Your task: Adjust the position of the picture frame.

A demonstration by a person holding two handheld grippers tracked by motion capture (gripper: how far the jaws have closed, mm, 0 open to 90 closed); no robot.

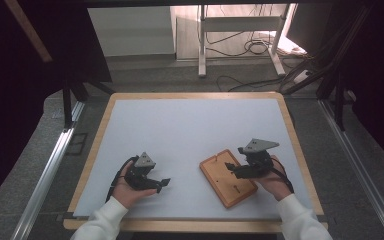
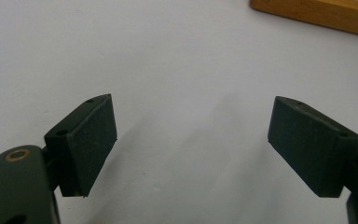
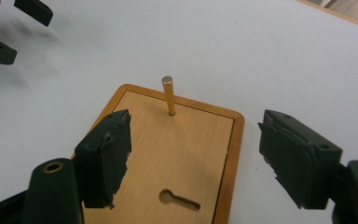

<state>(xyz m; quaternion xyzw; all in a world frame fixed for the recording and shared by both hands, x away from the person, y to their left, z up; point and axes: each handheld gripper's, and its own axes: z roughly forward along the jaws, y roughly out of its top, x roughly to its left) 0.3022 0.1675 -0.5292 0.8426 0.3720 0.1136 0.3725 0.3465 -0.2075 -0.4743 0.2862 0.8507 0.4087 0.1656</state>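
Hovering right tongs (image 3: 193,158) over wooden board (image 3: 177,149)

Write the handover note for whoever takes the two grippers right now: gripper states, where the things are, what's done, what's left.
Left gripper: open and empty, low over the bare white table mat, left of the board.
Right gripper: open, nothing between its jaws, hovering over the wooden board near its right-hand end.
Board: lies flat on the mat, at an angle, in front of the right hand. A short brass peg stands upright near its far edge; a keyhole-shaped slot is cut in it nearer the gripper.
Done: nothing gripped so far, by what shows.
Left: probably to close on the board or the peg; which one cannot be told.
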